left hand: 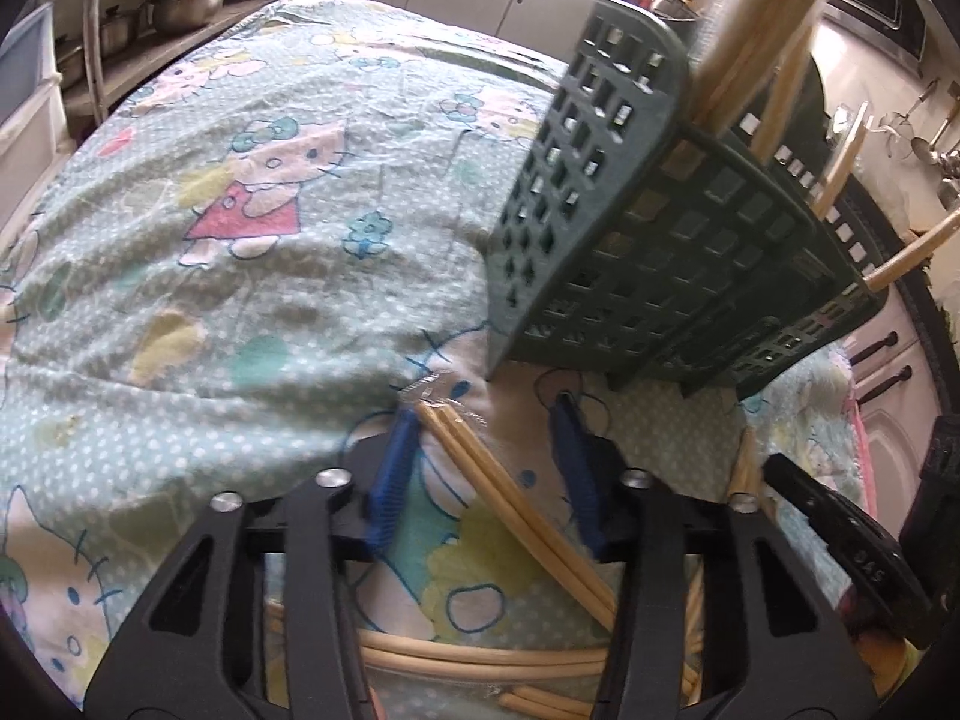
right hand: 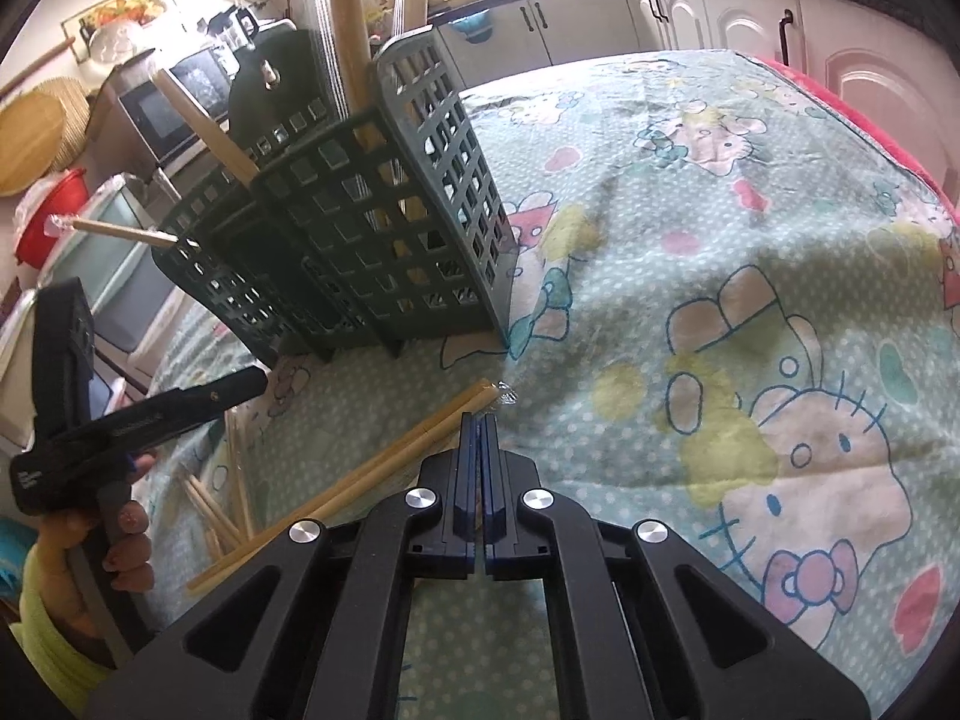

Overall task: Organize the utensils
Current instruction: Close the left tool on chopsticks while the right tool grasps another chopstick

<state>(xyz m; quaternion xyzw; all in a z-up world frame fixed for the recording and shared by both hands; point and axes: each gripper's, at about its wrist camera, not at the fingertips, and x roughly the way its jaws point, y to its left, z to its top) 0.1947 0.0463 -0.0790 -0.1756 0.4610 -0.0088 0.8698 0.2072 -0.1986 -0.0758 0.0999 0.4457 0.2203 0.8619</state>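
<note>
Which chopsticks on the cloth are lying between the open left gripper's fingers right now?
The wrapped pair of chopsticks running diagonally between the left gripper's fingers, tips toward the green holder. The loose chopsticks lie farther back, outside its fingers.

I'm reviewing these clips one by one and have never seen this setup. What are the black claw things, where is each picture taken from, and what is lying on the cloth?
There is no robot here. A person holds a handheld two-finger gripper in each hand, and each picture comes from a fisheye camera on one gripper, looking forward along its blue fingers.

In the left wrist view, the left gripper is open over a wrapped pair of chopsticks on the cartoon-print cloth. It holds nothing.

In the right wrist view, the right gripper is shut, apparently empty, close to that same pair's tip. The other gripper and the person's hand show at the left edge.

The green slotted holder stands on the cloth with several chopsticks already upright inside. More loose chopsticks lie nearby.
</note>
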